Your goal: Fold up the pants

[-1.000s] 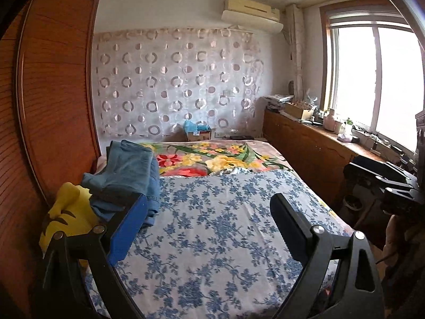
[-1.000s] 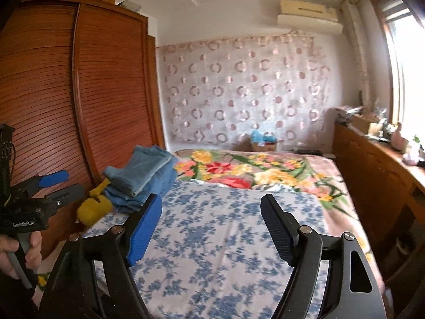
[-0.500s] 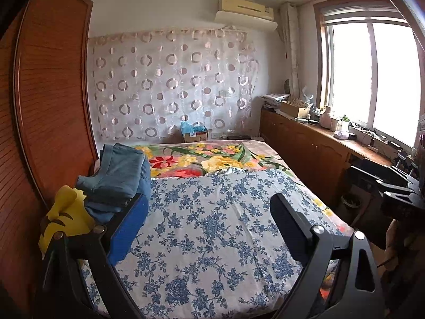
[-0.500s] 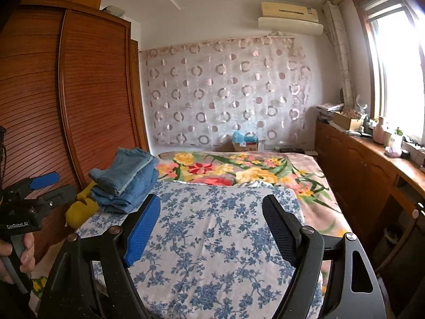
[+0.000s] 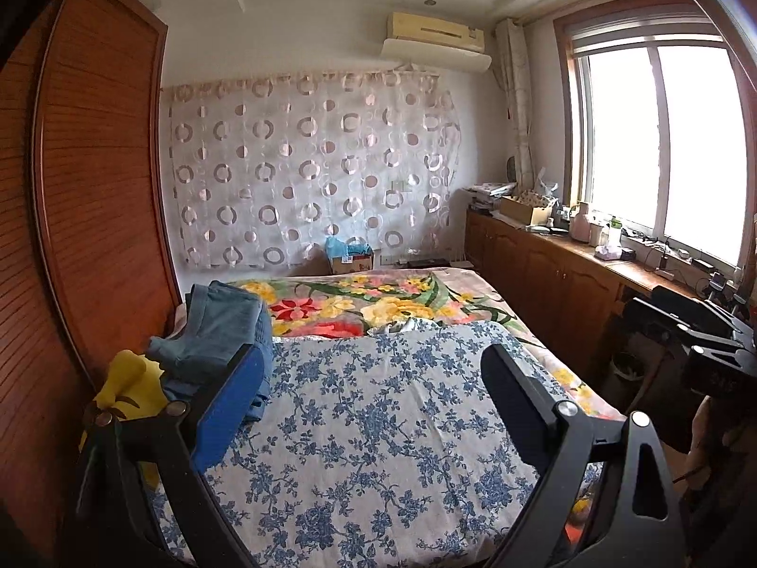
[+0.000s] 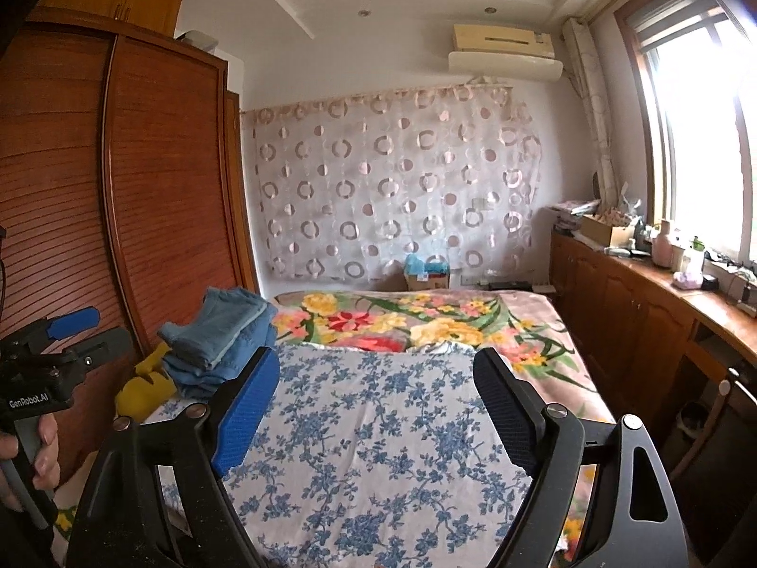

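Observation:
A stack of folded blue denim pants (image 5: pixel 217 331) (image 6: pixel 222 331) lies at the far left of the bed, beside the wardrobe. My left gripper (image 5: pixel 371 359) hangs over the blue-flowered sheet (image 5: pixel 378 426) with its jaws wide apart and nothing between them; the pants are just beyond its blue finger. My right gripper (image 6: pixel 378 359) is also above the sheet (image 6: pixel 378 449); its jaws are opening and hold nothing. A hand holds the left gripper (image 6: pixel 92 331) at the left edge of the right wrist view.
A yellow soft object (image 5: pixel 127 383) sits by the pants. A bright flowered blanket (image 5: pixel 378 298) covers the far half of the bed. A wooden wardrobe (image 5: pixel 94 189) stands left, a low wooden cabinet (image 5: pixel 567 284) with clutter right, and a cardboard box (image 5: pixel 350 260) at the far wall.
Both grippers have drawn back a little from the bed, so more of the ceiling and room shows. The pants stack has stayed in place.

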A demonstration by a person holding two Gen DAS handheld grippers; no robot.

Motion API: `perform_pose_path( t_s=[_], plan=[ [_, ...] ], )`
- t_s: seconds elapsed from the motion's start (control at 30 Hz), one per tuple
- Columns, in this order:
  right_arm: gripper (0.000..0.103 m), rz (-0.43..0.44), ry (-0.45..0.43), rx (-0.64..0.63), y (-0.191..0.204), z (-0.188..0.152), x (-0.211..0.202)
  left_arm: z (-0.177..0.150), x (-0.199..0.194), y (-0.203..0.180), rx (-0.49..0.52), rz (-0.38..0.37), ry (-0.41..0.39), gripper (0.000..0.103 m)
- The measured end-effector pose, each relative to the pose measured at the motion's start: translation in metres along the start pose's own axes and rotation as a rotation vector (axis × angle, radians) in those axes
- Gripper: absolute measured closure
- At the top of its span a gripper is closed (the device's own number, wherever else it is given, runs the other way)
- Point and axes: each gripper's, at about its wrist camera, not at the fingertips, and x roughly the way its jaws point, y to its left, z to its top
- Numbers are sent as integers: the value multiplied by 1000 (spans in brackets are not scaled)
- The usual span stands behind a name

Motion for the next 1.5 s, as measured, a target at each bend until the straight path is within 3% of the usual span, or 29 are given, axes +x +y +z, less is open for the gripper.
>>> perform_pose_path(
  t_s=[1.5],
  plan=[
    [15, 9, 4, -10, -10, -9, 6, -9, -4, 11, -20, 19, 4, 9]
  ],
)
